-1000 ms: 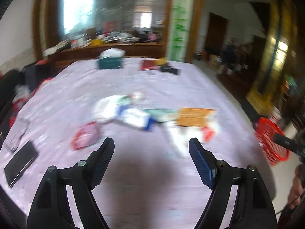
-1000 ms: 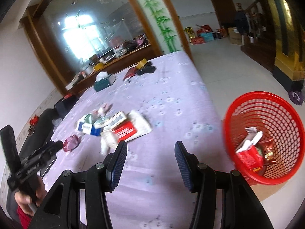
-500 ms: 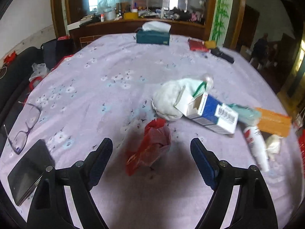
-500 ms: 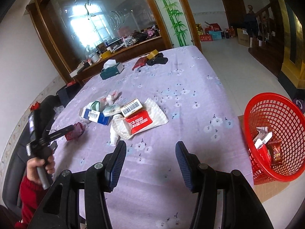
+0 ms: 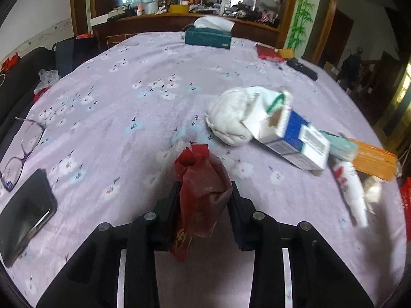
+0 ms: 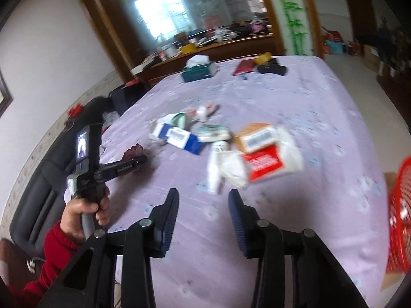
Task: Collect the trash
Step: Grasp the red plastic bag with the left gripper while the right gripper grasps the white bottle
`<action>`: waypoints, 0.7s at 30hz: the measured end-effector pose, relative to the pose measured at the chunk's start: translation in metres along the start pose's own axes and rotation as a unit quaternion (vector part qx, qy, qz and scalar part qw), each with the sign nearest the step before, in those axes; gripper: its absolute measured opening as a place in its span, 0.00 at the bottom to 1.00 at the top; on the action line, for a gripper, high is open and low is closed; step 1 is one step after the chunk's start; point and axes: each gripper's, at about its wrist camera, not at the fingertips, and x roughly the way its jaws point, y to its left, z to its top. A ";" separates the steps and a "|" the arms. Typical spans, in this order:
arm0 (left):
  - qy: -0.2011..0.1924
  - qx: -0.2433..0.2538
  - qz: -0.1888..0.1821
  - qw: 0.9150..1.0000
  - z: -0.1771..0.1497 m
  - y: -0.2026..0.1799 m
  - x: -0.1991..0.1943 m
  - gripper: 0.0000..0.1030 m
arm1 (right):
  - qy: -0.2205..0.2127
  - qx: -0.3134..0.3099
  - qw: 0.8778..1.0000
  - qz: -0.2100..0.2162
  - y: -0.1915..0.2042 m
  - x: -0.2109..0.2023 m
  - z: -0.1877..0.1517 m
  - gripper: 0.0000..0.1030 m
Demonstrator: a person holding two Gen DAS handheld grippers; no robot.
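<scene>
The left gripper [image 5: 204, 192] has just closed on a crumpled red wrapper [image 5: 201, 187] with gold characters, unreadable. Right of the wrapper lies a blue-and-white barcoded carton [image 5: 290, 138]. The right gripper [image 6: 203, 210], closing, stands open and empty.

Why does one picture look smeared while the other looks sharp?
Right wrist view: the litter, like the red pack, is streaked by motion blur. Left wrist view: the red wrapper in the left gripper is crisp; only the right-hand litter is soft. Both bend straight edges, fisheye-style.

The left tool [image 5: 204, 192] pointed steeply down, its jaws just closed and clamping a red wrapper [image 5: 201, 192]. A red-sleeved left hand [image 6: 86, 211] gripped its handle. The right tool [image 6: 203, 213], its jaws narrowing, held nothing.
</scene>
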 end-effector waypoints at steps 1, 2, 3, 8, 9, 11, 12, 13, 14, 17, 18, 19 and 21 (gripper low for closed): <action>-0.006 0.000 -0.003 1.000 -0.002 -0.001 -0.005 0.32 | 0.006 -0.013 1.000 0.001 0.009 0.009 0.005 0.39; -0.010 -0.001 -0.007 1.000 -0.006 -0.002 -0.011 0.32 | 0.009 -0.022 1.000 0.001 0.014 0.015 0.008 0.39; -0.013 0.000 -0.015 1.000 -0.010 -0.004 -0.018 0.32 | 0.013 -0.033 0.999 -0.001 0.020 0.023 0.013 0.38; -0.030 0.014 -0.029 0.999 -0.023 -0.015 -0.037 0.32 | 0.048 -0.058 0.997 -0.032 0.033 0.076 0.033 0.33; -0.033 0.015 -0.029 0.999 -0.025 -0.016 -0.040 0.32 | 0.059 -0.059 0.995 -0.045 0.033 0.089 0.037 0.32; -0.035 0.020 -0.033 0.999 -0.028 -0.019 -0.043 0.32 | 0.070 -0.068 0.993 -0.068 0.033 0.105 0.042 0.32; -0.038 0.024 -0.033 0.998 -0.030 -0.021 -0.045 0.32 | 0.077 -0.072 0.991 -0.085 0.032 0.114 0.045 0.32; -0.039 0.026 -0.032 0.998 -0.031 -0.022 -0.046 0.32 | 0.083 -0.072 0.989 -0.103 0.029 0.122 0.048 0.32; -0.040 0.029 -0.033 0.998 -0.032 -0.023 -0.046 0.32 | 0.086 -0.070 0.988 -0.110 0.027 0.125 0.050 0.32; -0.039 0.030 -0.043 0.998 -0.034 -0.026 -0.045 0.32 | 0.107 -0.066 0.982 -0.143 0.019 0.142 0.054 0.32; -0.039 0.031 -0.045 0.998 -0.034 -0.027 -0.044 0.32 | 0.110 -0.064 0.981 -0.145 0.016 0.146 0.055 0.32; -0.039 0.031 -0.046 0.998 -0.035 -0.027 -0.043 0.32 | 0.119 -0.064 0.980 -0.145 0.013 0.151 0.055 0.32; -0.040 0.029 -0.046 0.998 -0.036 -0.027 -0.042 0.32 | 0.127 -0.058 0.980 -0.144 0.009 0.158 0.054 0.31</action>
